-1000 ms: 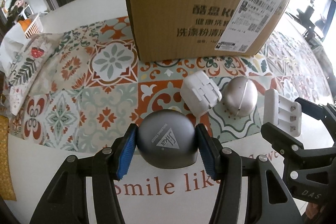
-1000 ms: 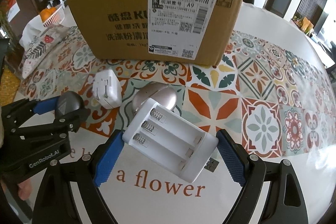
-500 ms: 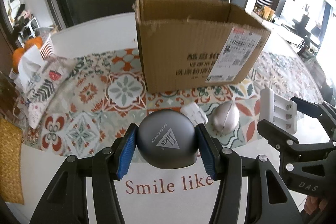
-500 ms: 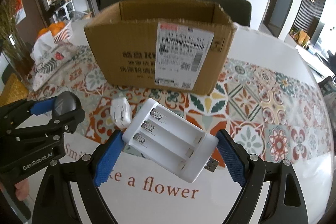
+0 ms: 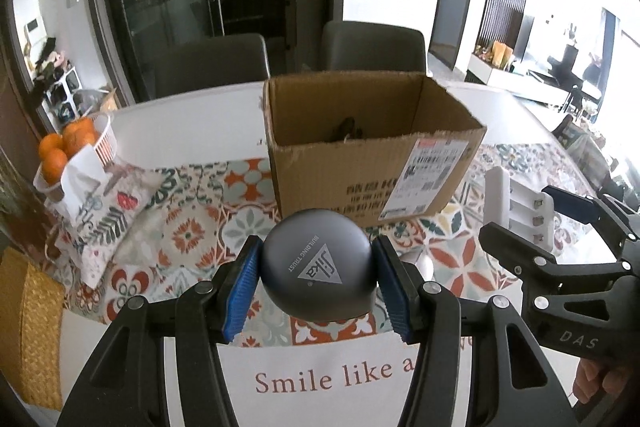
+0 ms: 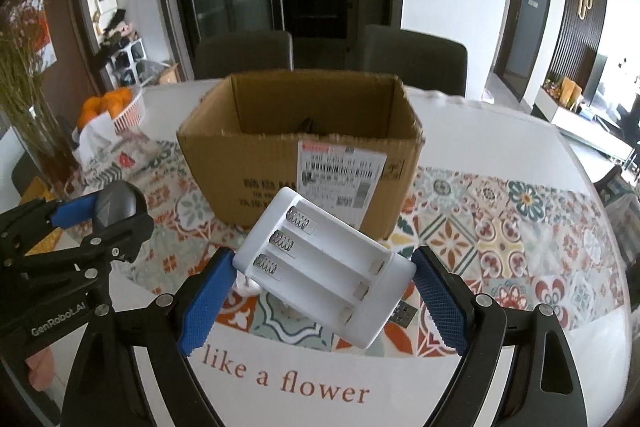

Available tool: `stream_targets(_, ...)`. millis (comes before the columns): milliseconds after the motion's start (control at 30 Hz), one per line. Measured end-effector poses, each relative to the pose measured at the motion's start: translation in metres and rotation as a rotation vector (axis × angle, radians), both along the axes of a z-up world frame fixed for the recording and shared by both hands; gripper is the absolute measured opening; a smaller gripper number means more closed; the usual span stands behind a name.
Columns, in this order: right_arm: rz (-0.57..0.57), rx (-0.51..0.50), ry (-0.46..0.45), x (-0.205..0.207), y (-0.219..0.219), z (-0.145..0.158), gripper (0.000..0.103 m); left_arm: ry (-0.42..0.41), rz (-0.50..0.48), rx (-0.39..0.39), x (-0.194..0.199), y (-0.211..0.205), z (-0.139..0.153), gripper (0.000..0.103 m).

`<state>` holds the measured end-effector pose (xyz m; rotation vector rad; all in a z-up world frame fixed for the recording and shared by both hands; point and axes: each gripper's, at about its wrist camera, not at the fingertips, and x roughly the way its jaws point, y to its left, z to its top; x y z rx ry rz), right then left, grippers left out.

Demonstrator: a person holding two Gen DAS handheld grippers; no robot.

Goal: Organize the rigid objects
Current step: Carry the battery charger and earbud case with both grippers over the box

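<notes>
My left gripper (image 5: pixel 318 285) is shut on a round dark grey case (image 5: pixel 318 267) with a white triangle logo and holds it high above the table. My right gripper (image 6: pixel 322 293) is shut on a white three-slot battery charger (image 6: pixel 324 271), also lifted. Each gripper shows in the other's view, the charger at the right (image 5: pixel 520 213) and the grey case at the left (image 6: pixel 118 205). An open cardboard box (image 5: pixel 368 143) stands ahead on the patterned tablecloth; it also shows in the right wrist view (image 6: pixel 300 151). Something dark lies inside it.
A basket of oranges (image 5: pixel 72 147) and a printed fabric bag (image 5: pixel 108 211) lie at the left. A yellow woven mat (image 5: pixel 32 335) is at the near left edge. Two grey chairs (image 5: pixel 372 47) stand behind the table. Small white objects (image 6: pixel 248 281) lie half hidden below the grippers.
Both grippers have risen and tipped up with their objects, so the box's open top now shows. The items left on the table have dropped mostly out of sight.
</notes>
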<state>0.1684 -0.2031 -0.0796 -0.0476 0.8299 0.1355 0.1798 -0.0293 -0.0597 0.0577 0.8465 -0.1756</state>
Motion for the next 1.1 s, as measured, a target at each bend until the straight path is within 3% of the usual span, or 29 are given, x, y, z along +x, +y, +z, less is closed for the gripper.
stream_targets(467, -0.016, 0.01, -0.114, 0.02, -0.004, 0.039, 0.089, -0.088, -0.019, -0.008, 0.026, -0.005, 0.037, 0.055)
stream_targets(1100, -0.049, 0.003, -0.155, 0.068, -0.012, 0.064, 0.089, -0.143, -0.07, 0.022, 0.082, -0.02, 0.06, 0.055)
